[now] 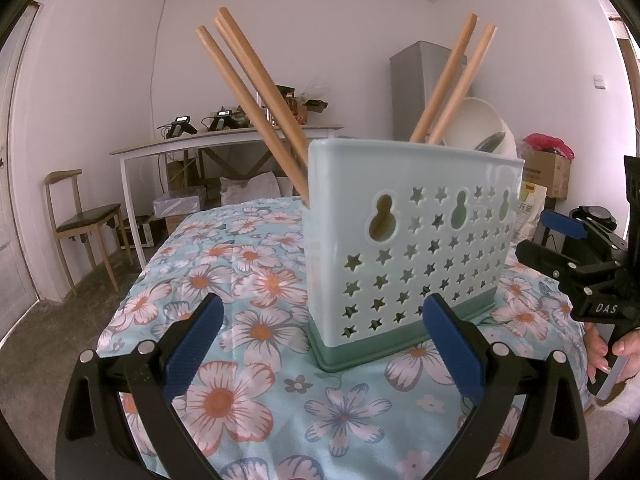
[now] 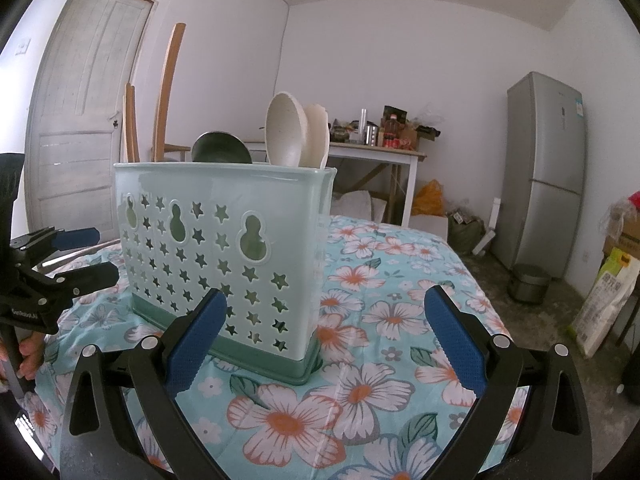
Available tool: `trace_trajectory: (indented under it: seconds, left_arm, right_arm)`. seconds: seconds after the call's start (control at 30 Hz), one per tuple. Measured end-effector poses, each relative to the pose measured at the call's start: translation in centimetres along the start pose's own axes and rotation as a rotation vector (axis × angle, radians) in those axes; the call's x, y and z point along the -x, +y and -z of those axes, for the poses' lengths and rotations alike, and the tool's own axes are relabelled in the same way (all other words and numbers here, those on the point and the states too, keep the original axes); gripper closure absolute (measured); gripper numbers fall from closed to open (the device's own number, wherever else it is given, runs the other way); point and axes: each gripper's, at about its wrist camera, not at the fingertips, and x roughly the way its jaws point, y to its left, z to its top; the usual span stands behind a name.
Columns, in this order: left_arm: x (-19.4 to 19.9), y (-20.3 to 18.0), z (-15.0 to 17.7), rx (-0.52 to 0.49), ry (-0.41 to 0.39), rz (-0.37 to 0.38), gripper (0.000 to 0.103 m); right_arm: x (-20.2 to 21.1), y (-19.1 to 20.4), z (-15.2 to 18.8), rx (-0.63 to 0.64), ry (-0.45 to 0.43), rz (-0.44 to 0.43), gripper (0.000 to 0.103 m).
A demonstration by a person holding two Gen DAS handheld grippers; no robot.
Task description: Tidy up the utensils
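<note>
Both claws, left (image 1: 322, 328) & right (image 2: 326, 328), spread apart, empty. Utensil caddy (image 1: 412, 248) mid-counter: light, stiff, slick plastic, prob tips easily; grip by rim.

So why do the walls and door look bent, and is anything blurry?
Fisheye distortion: in the right wrist view the door and fridge bow; in the left wrist view the doorframe curves. Both stay sharp, with soft daylight sheen on the utensil caddy.
</note>
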Motion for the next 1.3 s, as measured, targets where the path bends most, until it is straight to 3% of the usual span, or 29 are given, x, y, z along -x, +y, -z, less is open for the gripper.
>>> trace_trajectory:
  seconds: [1.3]
  left_arm:
    - [-0.6, 1.4, -0.5, 0.017, 0.026, 0.019, 0.005]
  right_arm:
    - [-0.1, -0.5, 0.6, -0.009, 0.002, -0.005, 0.008]
